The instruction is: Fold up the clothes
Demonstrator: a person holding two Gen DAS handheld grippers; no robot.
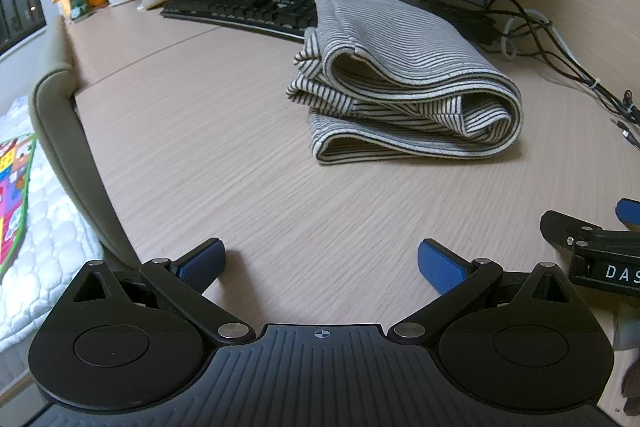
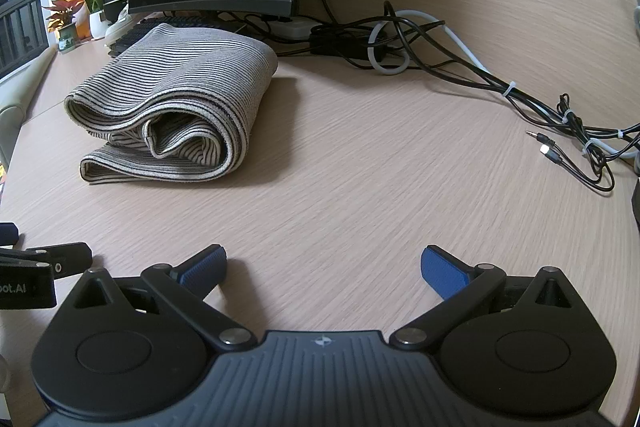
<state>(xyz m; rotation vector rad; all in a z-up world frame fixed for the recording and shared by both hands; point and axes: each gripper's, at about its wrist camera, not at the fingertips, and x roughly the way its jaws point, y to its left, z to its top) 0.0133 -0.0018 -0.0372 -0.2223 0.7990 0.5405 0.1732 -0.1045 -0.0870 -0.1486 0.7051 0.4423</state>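
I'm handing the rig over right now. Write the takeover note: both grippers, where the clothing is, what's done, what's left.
Left hand-held gripper: open, empty, low over the desk.
Right hand-held gripper: open, empty, beside the left one.
Striped garment: lying folded in layers on the desk, ahead of both grippers and touched by neither, its far end by the keyboard.
Done: garment looks folded.
Left: perhaps flatten the loose, puffy layers; no other clothes are in view.

two matching grippers, left gripper (image 1: 321, 263) and right gripper (image 2: 324, 267): matte black, ribbed central housing with a small crosshair mark, round discs either side, triangular cut-outs, silver pivot screws on the link arms. blue textured pads (image 1: 440, 267) on the fingers. white lettering on the side bars, cropped, perhaps "das" and "oot.ai".
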